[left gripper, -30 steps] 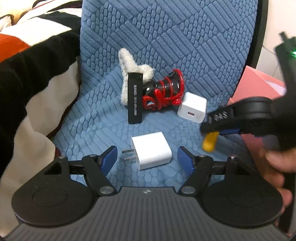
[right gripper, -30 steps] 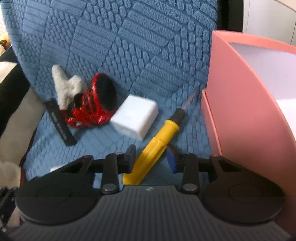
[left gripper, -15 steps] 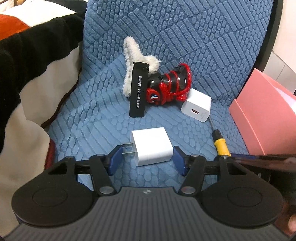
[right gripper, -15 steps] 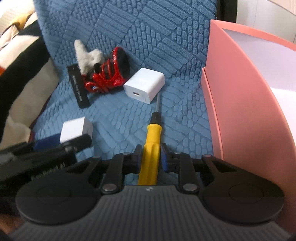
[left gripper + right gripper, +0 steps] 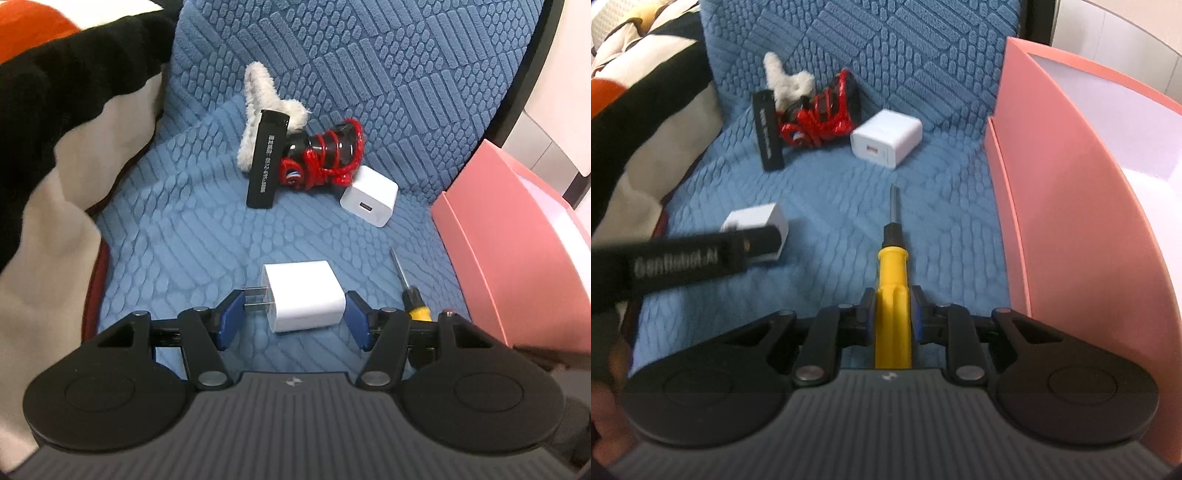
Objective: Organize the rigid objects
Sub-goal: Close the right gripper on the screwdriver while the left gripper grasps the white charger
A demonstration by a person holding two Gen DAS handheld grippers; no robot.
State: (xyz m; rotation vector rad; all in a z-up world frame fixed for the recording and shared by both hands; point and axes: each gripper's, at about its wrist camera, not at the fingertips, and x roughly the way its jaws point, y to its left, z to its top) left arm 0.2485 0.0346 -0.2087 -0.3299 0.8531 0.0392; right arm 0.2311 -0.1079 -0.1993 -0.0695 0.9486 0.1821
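Right gripper (image 5: 890,317), lower centre of frame, is clamped on the screwdriver (image 5: 892,288): yellow handle, black collar, steel shaft. Left gripper (image 5: 293,314) pads press the white charger (image 5: 301,295), bottom centre.

- The left tongs (image 5: 294,315) have a matte black body with a ribbed grey top plate bearing a small pale logo.
- Two round black discs flank the plate.
- Black linkage arms carry silver pivot screws.
- The finger pads (image 5: 229,320) are blue.
- The right tongs (image 5: 892,317) match; the left one's side shows pale blurred lettering.
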